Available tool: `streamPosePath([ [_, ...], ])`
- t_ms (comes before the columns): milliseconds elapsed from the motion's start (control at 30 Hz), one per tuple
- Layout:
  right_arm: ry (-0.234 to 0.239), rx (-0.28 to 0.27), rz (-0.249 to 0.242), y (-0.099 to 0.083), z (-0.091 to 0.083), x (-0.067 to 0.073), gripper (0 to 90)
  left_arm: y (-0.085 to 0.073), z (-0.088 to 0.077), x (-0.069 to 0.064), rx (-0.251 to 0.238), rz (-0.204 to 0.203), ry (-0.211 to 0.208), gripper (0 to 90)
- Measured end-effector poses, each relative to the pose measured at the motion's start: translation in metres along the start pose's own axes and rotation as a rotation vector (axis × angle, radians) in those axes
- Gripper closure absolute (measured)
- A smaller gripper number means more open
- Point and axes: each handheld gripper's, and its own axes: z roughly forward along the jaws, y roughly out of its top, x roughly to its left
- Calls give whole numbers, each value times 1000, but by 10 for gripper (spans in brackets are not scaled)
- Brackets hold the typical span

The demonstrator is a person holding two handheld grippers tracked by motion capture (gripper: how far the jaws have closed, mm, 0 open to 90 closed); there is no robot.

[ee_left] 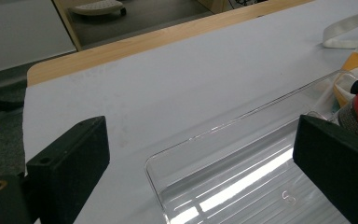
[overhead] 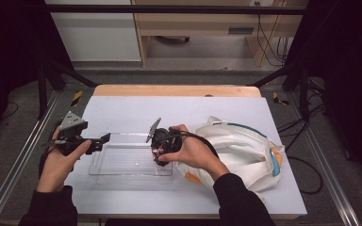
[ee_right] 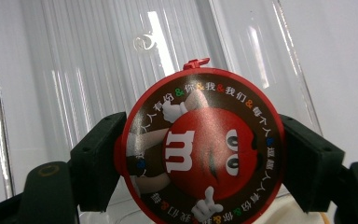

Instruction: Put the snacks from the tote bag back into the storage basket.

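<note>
The right gripper (overhead: 158,151) pinches a round red-lidded candy container (ee_right: 204,148) between its black jaws, one jaw against each side of it; the lid bears a red cartoon candy figure ringed with printed characters; the container hangs over the right end of a clear plastic tray (overhead: 122,162) that lies on the white worktop (overhead: 136,110); the left gripper (overhead: 100,142) hovers at the tray's left end, its jaws spread wide with nothing between them; a white fabric bag (overhead: 245,150) with teal and orange trim lies just right of the tray.
</note>
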Motion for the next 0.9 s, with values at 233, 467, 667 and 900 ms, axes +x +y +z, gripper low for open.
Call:
streamPosePath([
  [233, 10, 11, -1, -1, 6, 0, 242, 0, -1, 1, 1, -1, 6, 39],
  [467, 12, 23, 0, -2, 9, 1, 241, 0, -1, 1, 3, 4, 5, 39],
  [667, 19, 34, -5, -2, 11, 1, 241, 0, -1, 1, 2, 1, 5, 39],
  [900, 31, 40, -10, -2, 15, 0, 241, 0, -1, 1, 2, -1, 5, 39],
])
